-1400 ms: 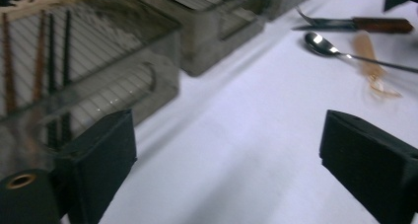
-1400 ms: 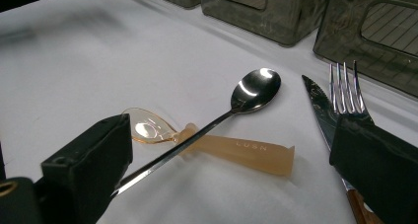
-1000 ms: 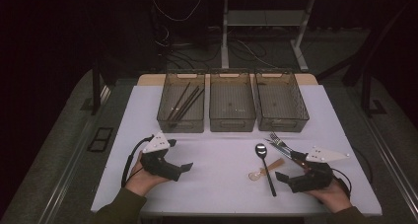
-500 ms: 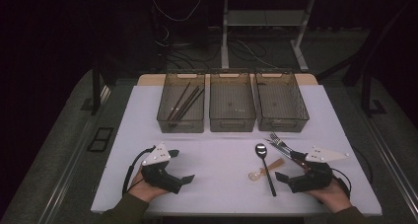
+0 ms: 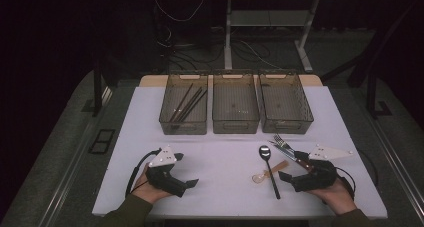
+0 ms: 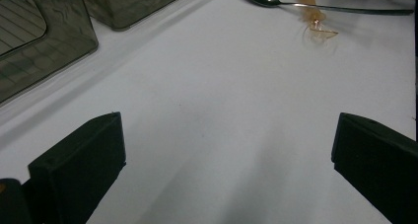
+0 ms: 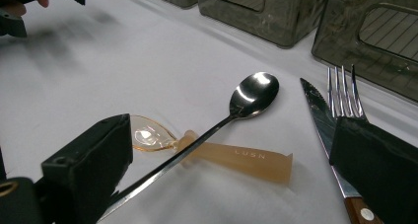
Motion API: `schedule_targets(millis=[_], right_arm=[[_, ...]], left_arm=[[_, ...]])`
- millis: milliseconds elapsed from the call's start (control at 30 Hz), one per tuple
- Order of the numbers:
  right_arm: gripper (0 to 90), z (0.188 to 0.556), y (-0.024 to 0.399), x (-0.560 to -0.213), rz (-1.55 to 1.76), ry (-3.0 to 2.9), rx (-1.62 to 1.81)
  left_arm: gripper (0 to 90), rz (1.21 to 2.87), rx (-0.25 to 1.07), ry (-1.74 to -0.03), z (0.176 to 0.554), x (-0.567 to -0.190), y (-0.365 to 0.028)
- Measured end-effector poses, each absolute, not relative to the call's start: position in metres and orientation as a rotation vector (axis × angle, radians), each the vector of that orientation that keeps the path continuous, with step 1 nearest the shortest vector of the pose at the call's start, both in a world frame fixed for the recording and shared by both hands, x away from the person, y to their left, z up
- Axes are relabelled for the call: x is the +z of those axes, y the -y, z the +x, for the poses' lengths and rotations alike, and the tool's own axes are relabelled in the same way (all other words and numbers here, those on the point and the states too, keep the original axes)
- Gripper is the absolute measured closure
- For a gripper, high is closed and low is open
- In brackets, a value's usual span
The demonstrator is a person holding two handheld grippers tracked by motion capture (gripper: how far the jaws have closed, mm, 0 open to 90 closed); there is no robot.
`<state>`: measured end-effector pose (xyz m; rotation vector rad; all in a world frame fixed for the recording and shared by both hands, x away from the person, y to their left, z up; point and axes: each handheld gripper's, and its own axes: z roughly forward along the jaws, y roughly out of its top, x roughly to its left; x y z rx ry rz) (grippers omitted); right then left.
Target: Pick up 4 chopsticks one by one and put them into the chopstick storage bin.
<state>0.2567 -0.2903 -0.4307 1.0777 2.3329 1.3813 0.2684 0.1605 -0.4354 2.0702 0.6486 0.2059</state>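
White tabletop point(image 5: 225, 187), two hand-held grippers low over its near edge. Left hand-held gripper point(image 5: 186, 183) near left, held in the person's left hand point(image 5: 145, 189), jaws spread wide with bare white surface between them in the left gripper view; holding nothing. Right hand-held gripper point(image 5: 288, 171) near right, in the right hand point(image 5: 336, 193), jaws also wide apart, gripping nothing.

Cutlery lies just in front of the right hand-held gripper. Shiny metal spoon with dark slim handle point(image 5: 268, 168): bowl toward the far side, handle running back to the near edge. In the right gripper view the spoon point(image 7: 231, 113) sits between the two jaws, handle passing close by the left jaw. It lies across a translucent amber plastic spoon point(image 5: 270, 171), whose clear bowl point(image 7: 148, 135) points left and flat handle right; the two touch where they cross. Right of them, a serrated steel knife with wooden handle point(image 7: 323, 125) and a silver metal fork point(image 7: 345, 93) lie side by side, just beside the right jaw, tips toward the bins; in the high view they sit at point(image 5: 285, 148), partly under the gripper.

Far side of the tabletop: three smoky clear plastic bins in a row. Left bin point(image 5: 170, 118) holds dark chopsticks point(image 5: 187, 104). Middle bin point(image 5: 235, 122) and right bin point(image 5: 287, 123) contents not discernible.
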Motion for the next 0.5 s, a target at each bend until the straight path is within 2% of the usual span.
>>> schedule_targets(millis=[267,333,500], right_arm=[[7.5,0.263,0.286,-0.424,1.106,-2.355,1.378],[13.4,0.264,0.285,-0.423,1.111,-2.353,1.384],[18.5,0.271,0.282,-0.421,1.129,-2.351,1.383]], left_arm=[[0.0,2.082,0.194,-0.648,0.269,-0.437,-0.159],[0.0,2.087,0.193,-0.646,0.269,-0.437,-0.159],[0.0,2.084,0.191,-0.650,0.268,-0.437,-0.158]])
